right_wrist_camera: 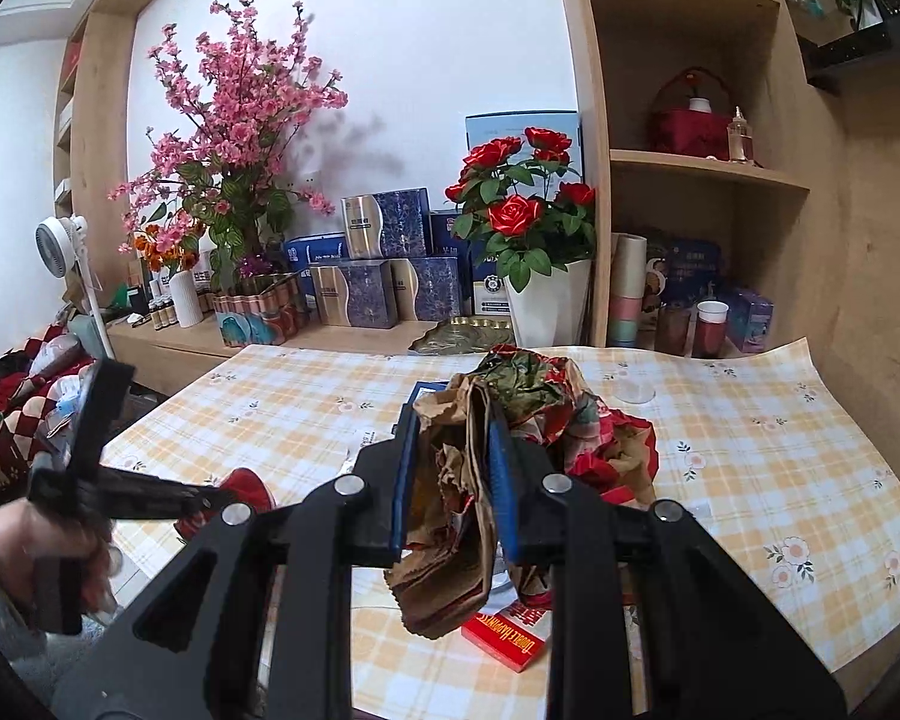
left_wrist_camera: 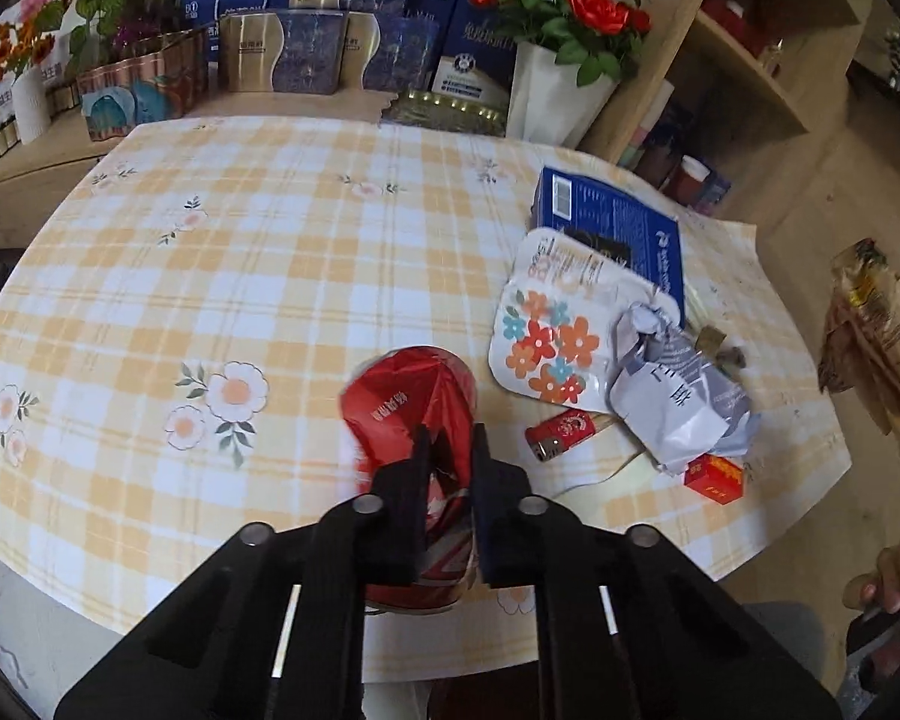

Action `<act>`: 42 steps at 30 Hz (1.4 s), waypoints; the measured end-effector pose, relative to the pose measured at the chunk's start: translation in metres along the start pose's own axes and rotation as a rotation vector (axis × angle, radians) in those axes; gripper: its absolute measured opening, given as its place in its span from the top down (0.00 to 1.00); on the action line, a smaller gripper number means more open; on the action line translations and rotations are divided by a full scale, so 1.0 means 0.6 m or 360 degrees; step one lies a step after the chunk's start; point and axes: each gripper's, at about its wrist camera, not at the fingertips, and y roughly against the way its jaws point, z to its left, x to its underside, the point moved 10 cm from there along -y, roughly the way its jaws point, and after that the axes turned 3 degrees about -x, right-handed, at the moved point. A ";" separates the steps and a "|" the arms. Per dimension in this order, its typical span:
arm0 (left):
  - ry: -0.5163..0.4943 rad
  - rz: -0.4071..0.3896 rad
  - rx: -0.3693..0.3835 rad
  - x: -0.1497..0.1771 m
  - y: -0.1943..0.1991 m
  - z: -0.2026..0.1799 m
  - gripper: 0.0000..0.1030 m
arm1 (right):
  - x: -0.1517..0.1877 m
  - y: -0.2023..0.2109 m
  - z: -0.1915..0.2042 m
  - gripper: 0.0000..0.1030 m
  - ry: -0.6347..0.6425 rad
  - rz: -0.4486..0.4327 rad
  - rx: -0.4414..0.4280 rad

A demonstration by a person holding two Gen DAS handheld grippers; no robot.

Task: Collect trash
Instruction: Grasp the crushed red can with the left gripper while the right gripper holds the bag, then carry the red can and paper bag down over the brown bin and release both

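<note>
red wrapper (left_wrist_camera: 411,414): crumpled, pinched between left gripper (left_wrist_camera: 450,450) fingers, over near part of checked tablecloth (left_wrist_camera: 210,276)
brown paper wad (right_wrist_camera: 456,516): squeezed between right gripper (right_wrist_camera: 453,420) fingers, held above table, red-green crumpled wrapping behind it
left view only: flowered pouch (left_wrist_camera: 546,324), blue box (left_wrist_camera: 612,222), grey crumpled paper (left_wrist_camera: 678,396), red lighter (left_wrist_camera: 561,432), all close together at right of cloth
both views: red cigarette pack (right_wrist_camera: 504,639) flat on cloth, under wad
right view only: hand (right_wrist_camera: 60,546) on left gripper handle, shelf with cups
containers: white pot (right_wrist_camera: 549,306) holding red roses, behind table
</note>
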 end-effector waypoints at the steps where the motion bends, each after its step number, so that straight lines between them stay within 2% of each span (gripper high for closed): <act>1: 0.0005 -0.0001 -0.0003 0.004 0.008 0.005 0.91 | 0.000 0.002 0.002 0.75 0.0005 -0.0001 -0.0001; 8: 0.0058 0.0020 -0.0109 0.031 0.022 0.079 0.91 | 0.001 0.003 0.017 0.75 0.0012 0.0011 -0.0021; 12: 0.0117 0.0006 -0.0079 0.039 0.027 0.095 0.91 | 0.004 0.007 0.031 0.75 -0.0005 0.0032 -0.0052; 16: 0.0131 -0.0052 -0.0050 0.041 0.050 0.082 0.93 | -0.002 0.027 0.043 0.75 -0.0019 0.0035 -0.0091; 24: 0.0021 -0.0148 0.0122 0.079 0.134 0.008 0.93 | 0.019 0.085 0.066 0.75 -0.0106 0.0107 -0.0184; 30: -0.0053 -0.0261 0.0266 0.138 0.192 -0.041 0.93 | 0.078 0.140 0.092 0.75 -0.0239 0.0216 -0.0372; 38: -0.0116 -0.0247 0.0286 0.214 0.211 -0.058 0.93 | 0.197 0.169 0.134 0.75 -0.0396 0.0454 -0.0574; 42: -0.0141 -0.0218 0.0256 0.245 0.199 -0.057 0.93 | 0.264 0.156 0.152 0.75 -0.0479 0.0612 -0.0613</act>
